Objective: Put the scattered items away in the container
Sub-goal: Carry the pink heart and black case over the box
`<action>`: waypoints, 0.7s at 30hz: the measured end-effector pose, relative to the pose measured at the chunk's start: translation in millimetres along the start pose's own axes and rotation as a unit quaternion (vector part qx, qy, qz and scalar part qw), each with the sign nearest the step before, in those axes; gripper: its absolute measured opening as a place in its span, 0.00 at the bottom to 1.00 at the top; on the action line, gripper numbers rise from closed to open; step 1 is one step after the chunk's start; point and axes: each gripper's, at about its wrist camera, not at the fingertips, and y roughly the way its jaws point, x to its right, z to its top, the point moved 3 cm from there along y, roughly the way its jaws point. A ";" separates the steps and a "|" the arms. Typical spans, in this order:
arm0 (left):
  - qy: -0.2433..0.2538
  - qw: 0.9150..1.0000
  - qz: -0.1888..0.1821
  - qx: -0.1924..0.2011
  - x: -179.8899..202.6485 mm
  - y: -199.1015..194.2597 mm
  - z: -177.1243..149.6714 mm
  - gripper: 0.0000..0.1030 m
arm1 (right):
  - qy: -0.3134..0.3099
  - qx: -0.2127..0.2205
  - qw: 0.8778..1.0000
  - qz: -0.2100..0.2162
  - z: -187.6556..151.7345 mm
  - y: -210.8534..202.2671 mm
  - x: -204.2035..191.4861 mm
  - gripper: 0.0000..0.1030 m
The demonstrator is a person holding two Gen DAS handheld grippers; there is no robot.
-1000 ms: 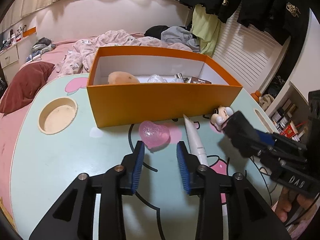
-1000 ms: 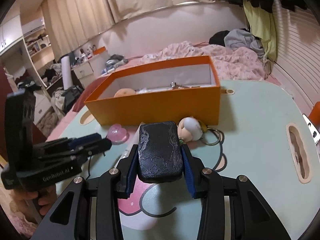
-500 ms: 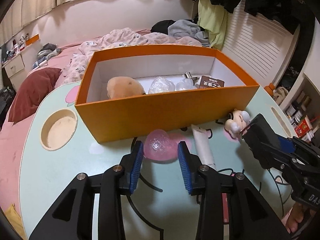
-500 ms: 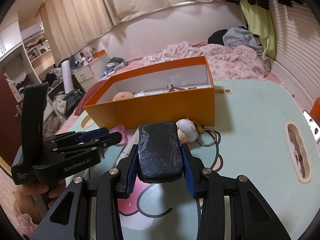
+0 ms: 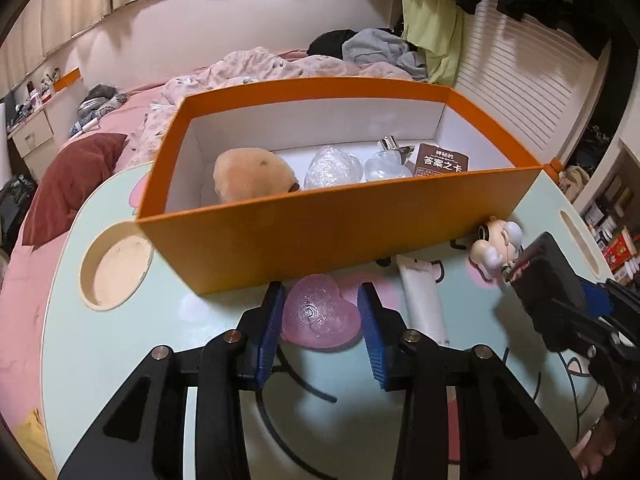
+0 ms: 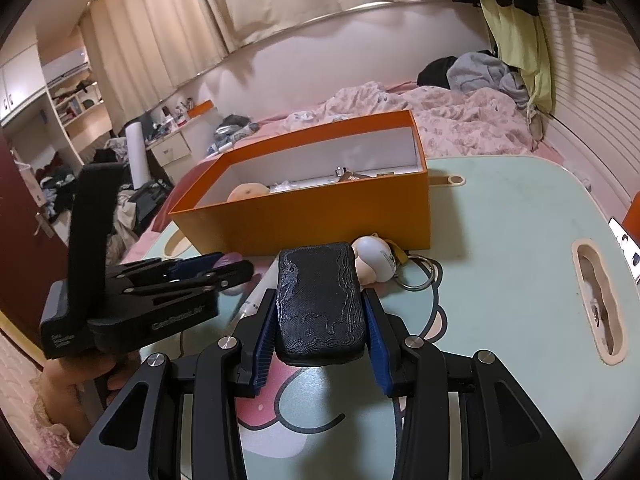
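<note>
The orange box (image 5: 360, 224) stands open on the pale green table and holds a tan plush (image 5: 252, 176), clear pieces and a brown card. In front of it lies a pink heart dish (image 5: 320, 316). My left gripper (image 5: 320, 296) straddles the dish, its jaws closing, both pads against the dish's sides. A white tube (image 5: 422, 300) and a small figurine keychain (image 5: 496, 248) lie to the right. My right gripper (image 6: 320, 298) is shut on a black textured case (image 6: 320, 320), held above the table near the keychain (image 6: 376, 260).
A round cup recess (image 5: 116, 272) is sunk into the table left of the box, and a slot handle (image 6: 596, 304) on the right side. A cluttered bed lies behind the box. Shelves stand at the far right.
My left gripper moved forward toward the box; the pink heart, formerly ahead of the fingertips, now sits between the pads. The right gripper kept still, holding the black case.
</note>
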 end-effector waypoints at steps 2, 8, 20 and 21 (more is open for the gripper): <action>0.003 1.000 -0.004 0.011 -1.2 -8.1 -1.2 0.38 | 0.003 0.001 1.000 -0.001 -0.1 -0.4 -0.2 0.38; 0.001 0.998 -0.025 0.054 -5.5 -49.7 2.3 0.38 | -0.003 0.008 1.000 0.000 2.5 -5.9 -5.4 0.38; 0.028 0.991 -0.030 0.130 -1.7 -76.2 64.1 0.38 | -0.033 0.063 0.997 -0.014 67.6 0.3 -23.3 0.38; 0.033 0.990 -0.027 0.133 -1.1 -72.4 70.8 0.38 | -0.036 0.066 0.997 -0.021 73.6 3.5 -21.9 0.38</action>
